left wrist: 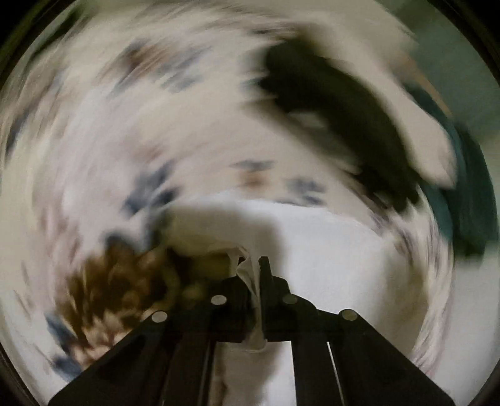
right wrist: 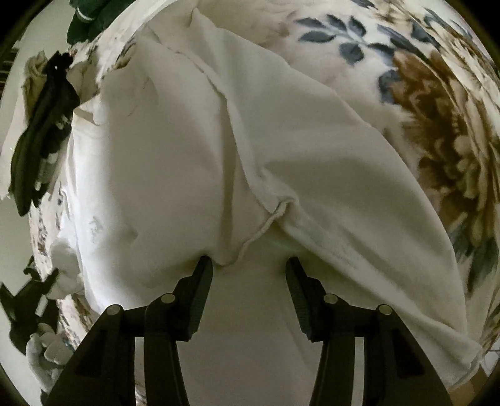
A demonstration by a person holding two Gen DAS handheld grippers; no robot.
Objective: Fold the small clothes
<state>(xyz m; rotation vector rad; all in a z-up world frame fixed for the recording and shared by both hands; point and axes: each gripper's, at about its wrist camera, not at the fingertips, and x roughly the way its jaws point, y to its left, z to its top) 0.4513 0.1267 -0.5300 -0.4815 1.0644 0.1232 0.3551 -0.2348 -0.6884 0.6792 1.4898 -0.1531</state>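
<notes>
Bedding covers nearly all of both views: a cream floral blanket [right wrist: 437,125] printed with big brown blooms and slate-blue leaves, sharp in the right wrist view along the upper right and right edge, smeared into streaks in the left wrist view, where only a brown bloom at lower left can be made out. Beyond the blanket's edge, at the far left of the right wrist view, a pale plain strip shows; whether it is floor or wall cannot be told.

The white garment [right wrist: 218,156] lies spread on the blanket, filling the centre of the right wrist view, with a seam running from upper left down to a rolled hem at centre. The right gripper [right wrist: 249,265] sits low over it, its fingers wide apart, tips at the cloth just either side of that hem, nothing between them. The left gripper [left wrist: 250,265] at the bottom centre of its view has its fingers pressed narrow on a pinched fold of the white garment [left wrist: 328,250].

Dark clothes [right wrist: 43,125] lie heaped at the left edge of the right wrist view, a green piece [right wrist: 90,18] at upper left. White socks [right wrist: 53,353], or similar, sit at lower left.
</notes>
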